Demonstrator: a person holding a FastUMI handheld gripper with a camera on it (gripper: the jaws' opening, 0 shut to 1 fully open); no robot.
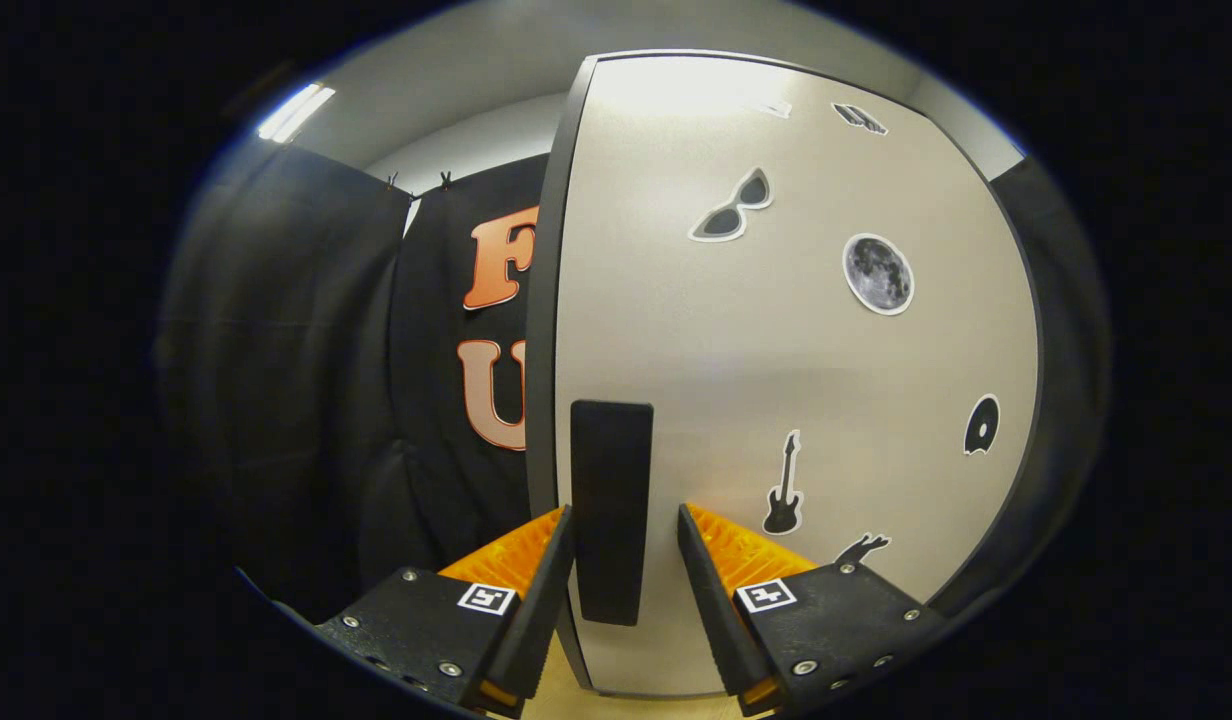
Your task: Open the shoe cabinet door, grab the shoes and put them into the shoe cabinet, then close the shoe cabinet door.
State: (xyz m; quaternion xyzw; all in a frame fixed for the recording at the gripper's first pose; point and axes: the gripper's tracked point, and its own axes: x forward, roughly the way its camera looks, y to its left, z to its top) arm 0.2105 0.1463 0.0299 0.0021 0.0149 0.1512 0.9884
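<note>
- Booth backdrop first: black cloth wall point(306, 380) hangs off to the 9 o'clock side, with a ceiling light point(296, 112) glowing up at about 10 o'clock.
- So the thing that matters is the door handle point(611, 510), a dark upright bar on the shoe cabinet door point(776, 350), right by the door's near edge. Its long axis runs straight 12 to 6.
- From the gripper point(624, 560) the handle is dead ahead at 12 o'clock, sitting in the gap between the two fingers; its lower half is already inside the gap.
- The gripper is partly open. One finger looks to be just at the handle's 9 o'clock side and the other stands a little off at 3 o'clock, so I wouldn't call it a grip yet. Nothing is held.
- My read: the opening step is in hand, so the next bit is a pinch across the bar, 9 to 3, then a pull back toward 6 o'clock.
- Outward from there, the pale door has stickers: sunglasses point(734, 208) at about 1 o'clock, a moon point(878, 274) further toward 2, and a guitar point(784, 486) close by at 3.
- A bit of pale floor point(566, 695) peeks out at 6 o'clock between the fingers.
</note>
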